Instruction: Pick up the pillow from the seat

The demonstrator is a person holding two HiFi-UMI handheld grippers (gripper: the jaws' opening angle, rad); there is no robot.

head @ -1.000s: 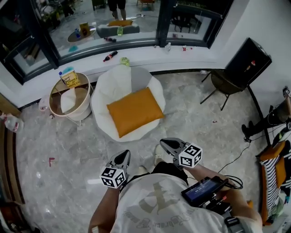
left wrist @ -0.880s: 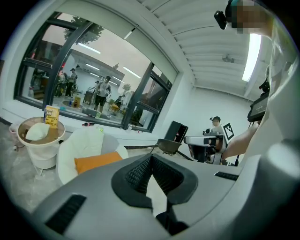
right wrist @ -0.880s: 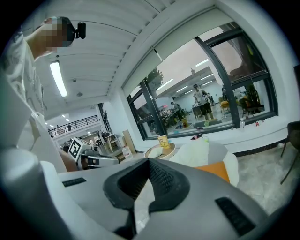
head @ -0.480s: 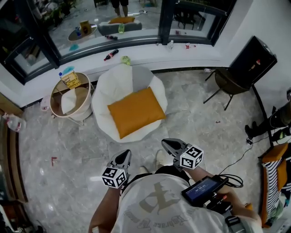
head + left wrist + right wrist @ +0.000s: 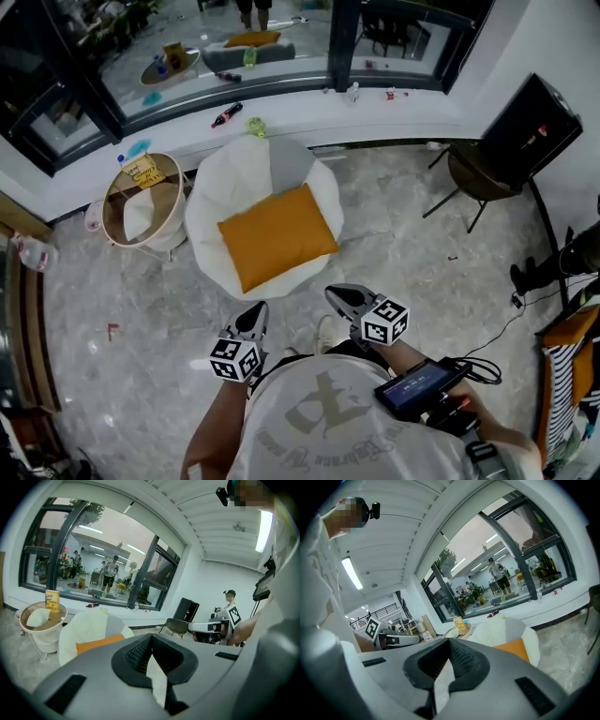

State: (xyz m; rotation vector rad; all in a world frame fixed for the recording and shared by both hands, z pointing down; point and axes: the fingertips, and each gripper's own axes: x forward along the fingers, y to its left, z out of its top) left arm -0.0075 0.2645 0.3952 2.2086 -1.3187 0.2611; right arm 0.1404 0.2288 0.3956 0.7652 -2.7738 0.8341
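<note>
Tightly closed and empty, the fingers (image 5: 137, 652) of the left gripper (image 5: 151, 637) meet in a point with nothing between them. The right gripper (image 5: 450, 642) shows the same, its fingers (image 5: 464, 659) pressed together on nothing. Seen from the head view, the left gripper (image 5: 257, 311) and right gripper (image 5: 332, 293) are held side by side in front of a person in a white shirt (image 5: 328, 422). They hang above the marble floor (image 5: 403, 244), both pointing toward the seat (image 5: 239, 169) and well short of it. The orange pillow (image 5: 277, 236) lies flat on that round white seat, toward its near edge, touched by neither gripper. The pillow (image 5: 101, 643) shows as an orange strip in the left gripper view. In the right gripper view the pillow (image 5: 513, 648) shows as an orange corner. Just left of the seat stands a round basket (image 5: 111, 192) holding a white cloth (image 5: 141, 211) and a yellow box (image 5: 143, 169). A white ledge (image 5: 309, 117) runs under the windows behind, with a bottle (image 5: 226, 114) lying on it. To the right, well apart from the seat, are a dark folding chair (image 5: 476, 173) and a black cabinet (image 5: 527, 127).
</note>
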